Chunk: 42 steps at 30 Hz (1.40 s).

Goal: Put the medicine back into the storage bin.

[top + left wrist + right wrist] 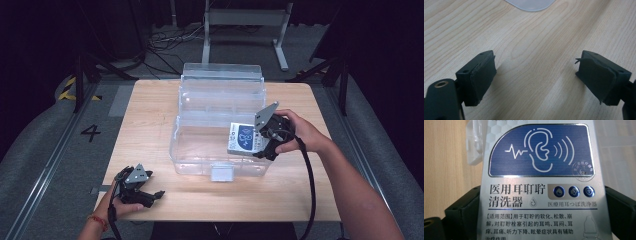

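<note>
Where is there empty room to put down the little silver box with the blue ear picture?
The clear plastic storage bin has a bare bottom on its left half. The light wooden table is bare left of the bin, and along the front edge between the left gripper and the bin's latch. It is crowded where the right gripper holds the silver box at the bin's right end.

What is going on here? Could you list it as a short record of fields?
Setting: wooden table
Container: clear plastic box, lid open
Right gripper: shut on a silver carton with a blue ear picture, over the box's right side
Left gripper: open, nothing between its jaws, at the table's near left corner
</note>
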### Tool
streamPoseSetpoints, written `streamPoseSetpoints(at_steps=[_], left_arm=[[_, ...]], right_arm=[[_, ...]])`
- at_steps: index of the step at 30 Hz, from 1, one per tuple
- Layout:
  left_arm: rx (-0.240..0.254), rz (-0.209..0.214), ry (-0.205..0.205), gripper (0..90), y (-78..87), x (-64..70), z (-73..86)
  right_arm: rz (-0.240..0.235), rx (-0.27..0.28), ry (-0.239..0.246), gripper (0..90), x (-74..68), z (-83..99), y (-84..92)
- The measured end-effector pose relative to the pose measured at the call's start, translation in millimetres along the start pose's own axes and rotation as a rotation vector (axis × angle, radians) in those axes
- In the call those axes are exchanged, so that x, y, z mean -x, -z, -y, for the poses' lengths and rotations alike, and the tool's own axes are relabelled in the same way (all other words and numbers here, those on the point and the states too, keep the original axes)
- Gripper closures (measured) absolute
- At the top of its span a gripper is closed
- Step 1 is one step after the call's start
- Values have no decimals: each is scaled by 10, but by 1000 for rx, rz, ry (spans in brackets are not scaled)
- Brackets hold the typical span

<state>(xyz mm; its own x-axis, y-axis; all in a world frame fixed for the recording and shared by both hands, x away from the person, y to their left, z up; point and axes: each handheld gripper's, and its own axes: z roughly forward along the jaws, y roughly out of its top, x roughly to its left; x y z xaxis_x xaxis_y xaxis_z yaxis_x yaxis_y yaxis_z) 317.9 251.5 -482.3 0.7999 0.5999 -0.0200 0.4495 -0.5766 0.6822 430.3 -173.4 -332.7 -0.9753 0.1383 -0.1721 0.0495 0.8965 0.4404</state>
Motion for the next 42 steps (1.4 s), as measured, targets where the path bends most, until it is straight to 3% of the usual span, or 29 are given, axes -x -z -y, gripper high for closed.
streamPoseSetpoints(at_steps=[4,8,10,12,18,23,29,33,38,42], left_arm=[[0,0,0,149,0,0,0],[0,0,0,149,0,0,0],[0,0,0,149,0,0,0],[0,0,0,149,0,0,0],[0,0,0,149,0,-1,0],[0,0,0,149,0,-1,0],[0,1,0,150,-1,-1,0],[0,0,-3,149,0,-3,-1],[-1,0,-5,150,1,-4,-1],[-1,0,-3,149,1,-3,-1]], right_arm=[[-36,-29,18,51,27,-31,-122],[-32,-51,36,50,42,-36,-207],[-46,-45,17,49,59,-29,-230],[-26,-43,25,49,66,-25,-250],[-20,-112,17,49,106,-13,-355],[-26,-120,26,48,116,-10,-420],[-44,-183,24,48,95,-7,-491],[-19,-143,21,48,90,3,-474],[-35,-96,-12,49,93,26,-452],[-35,-54,-5,49,90,35,-433]])
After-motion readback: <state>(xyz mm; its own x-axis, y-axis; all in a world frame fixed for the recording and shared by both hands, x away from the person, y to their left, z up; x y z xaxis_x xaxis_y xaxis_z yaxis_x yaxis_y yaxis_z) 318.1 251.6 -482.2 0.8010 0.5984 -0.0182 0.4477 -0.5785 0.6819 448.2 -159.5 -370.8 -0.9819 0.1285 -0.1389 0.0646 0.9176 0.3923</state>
